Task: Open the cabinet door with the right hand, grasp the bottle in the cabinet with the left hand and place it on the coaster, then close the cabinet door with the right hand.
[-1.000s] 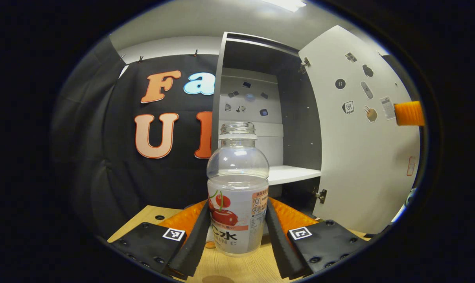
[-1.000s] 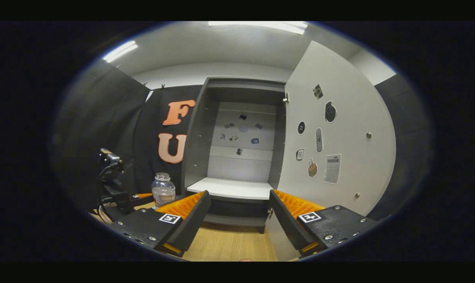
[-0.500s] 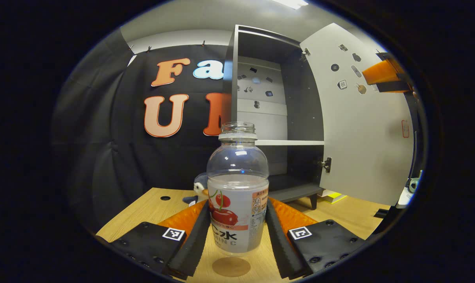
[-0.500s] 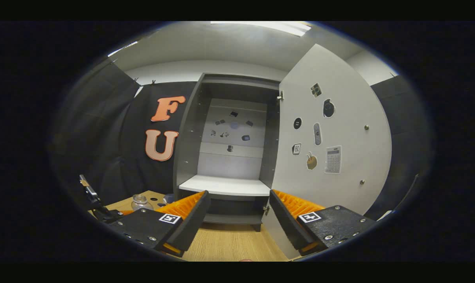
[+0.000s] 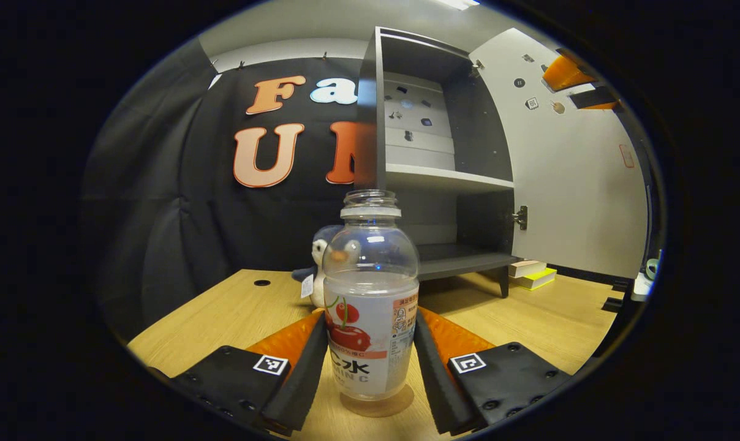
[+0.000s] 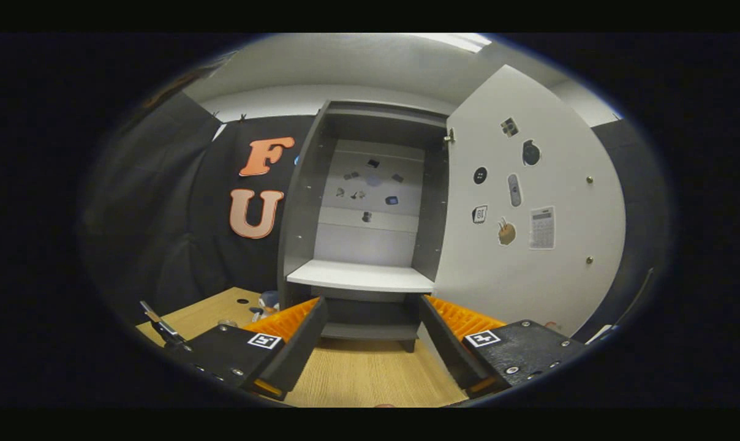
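Note:
A clear, uncapped bottle (image 5: 370,294) with a fruit label stands upright between the fingers of my left gripper (image 5: 370,320), which is shut on its lower half. Its base rests on or just above a round cork coaster (image 5: 376,409) on the wooden table (image 5: 235,312). Behind it stands the dark cabinet (image 5: 431,153), its white door (image 5: 572,184) swung wide to the right. High up near that door is my right gripper (image 5: 566,73). In the right gripper view, my right gripper (image 6: 373,343) is open and holds nothing, facing the cabinet (image 6: 370,214) and its open door (image 6: 529,214).
A small plush penguin (image 5: 318,263) sits on the table just behind the bottle. Flat books (image 5: 532,274) lie under the cabinet's right side. The cabinet's white shelf (image 6: 361,277) is bare. Stickers dot the inside of the door. Black cloth closes off the left.
My left gripper has come down and back from the cabinet with the bottle, bringing its base to the coaster. The right gripper has stayed open and shifted only slightly.

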`<state>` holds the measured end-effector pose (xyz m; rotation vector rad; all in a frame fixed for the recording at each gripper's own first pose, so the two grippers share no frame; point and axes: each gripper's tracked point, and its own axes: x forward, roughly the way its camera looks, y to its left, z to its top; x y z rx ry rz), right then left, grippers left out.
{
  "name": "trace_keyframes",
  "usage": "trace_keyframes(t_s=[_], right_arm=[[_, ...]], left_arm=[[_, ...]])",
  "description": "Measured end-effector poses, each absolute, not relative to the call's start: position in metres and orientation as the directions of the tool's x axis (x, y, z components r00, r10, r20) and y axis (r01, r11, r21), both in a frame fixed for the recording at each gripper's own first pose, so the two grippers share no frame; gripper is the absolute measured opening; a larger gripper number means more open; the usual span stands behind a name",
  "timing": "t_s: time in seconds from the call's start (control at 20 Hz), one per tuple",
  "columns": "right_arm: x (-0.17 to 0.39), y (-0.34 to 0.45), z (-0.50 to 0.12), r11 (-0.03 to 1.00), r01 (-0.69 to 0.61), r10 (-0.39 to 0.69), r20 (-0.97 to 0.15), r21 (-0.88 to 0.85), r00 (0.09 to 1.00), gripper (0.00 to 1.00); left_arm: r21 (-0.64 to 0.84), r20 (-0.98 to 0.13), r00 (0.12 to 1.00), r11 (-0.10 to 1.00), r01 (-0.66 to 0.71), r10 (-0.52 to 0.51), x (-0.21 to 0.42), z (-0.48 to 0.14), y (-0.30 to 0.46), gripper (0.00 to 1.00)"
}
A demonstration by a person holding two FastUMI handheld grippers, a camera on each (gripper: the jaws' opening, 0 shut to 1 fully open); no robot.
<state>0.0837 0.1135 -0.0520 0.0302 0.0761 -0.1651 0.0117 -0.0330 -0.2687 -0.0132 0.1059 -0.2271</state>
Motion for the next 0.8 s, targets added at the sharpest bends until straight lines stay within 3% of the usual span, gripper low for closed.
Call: trace_keyframes(t_s=[0.4, 0.8], right_arm=[[0.087, 0.119, -0.071, 0.989, 0.146, -0.145, -0.13, -0.004, 0.981, 0.93], [0.087, 0.125, -0.084, 0.992, 0.122, -0.118, -0.167, 0.014, 0.979, 0.93]], left_arm=[[-0.06, -0.16, 0.965, 0.978, 0.201, -0.208, 0.01, -0.31, -0.039, 0.81], [-0.04, -0.13, 0.97, 0.978, 0.204, -0.207, 0.015, -0.307, -0.042, 0.82]])
